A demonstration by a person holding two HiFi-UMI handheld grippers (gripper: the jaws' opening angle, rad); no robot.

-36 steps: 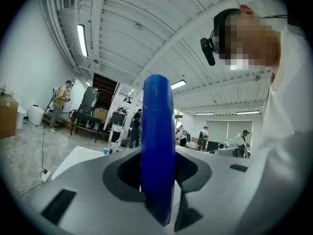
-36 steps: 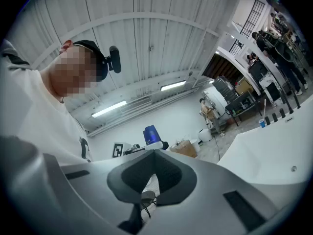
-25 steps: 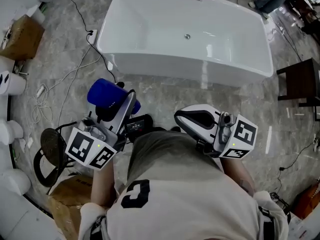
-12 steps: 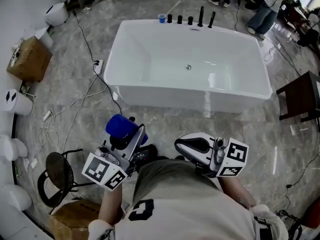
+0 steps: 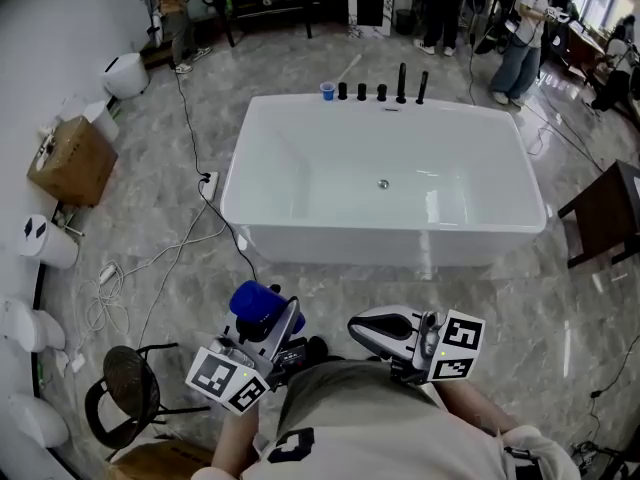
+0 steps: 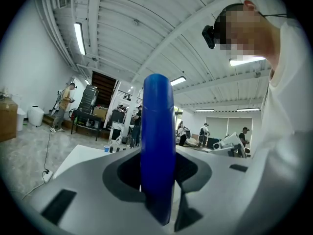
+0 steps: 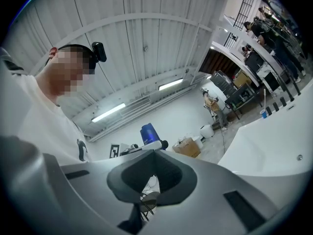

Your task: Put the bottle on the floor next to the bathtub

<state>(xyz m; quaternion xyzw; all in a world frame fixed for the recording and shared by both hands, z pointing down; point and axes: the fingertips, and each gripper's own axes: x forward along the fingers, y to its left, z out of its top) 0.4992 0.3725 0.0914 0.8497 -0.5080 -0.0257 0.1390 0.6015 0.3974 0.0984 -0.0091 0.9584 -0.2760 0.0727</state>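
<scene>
The left hand-held gripper is squeezing the blue bottle between its two jaws, and the bottle is sticking out past them. The right hand-held gripper is holding nothing, and its jaws are pressing together. Both are hanging in the air in front of the person, above the grey floor. The white bathtub is sitting just ahead of them. A black chair is standing off to the left.
</scene>
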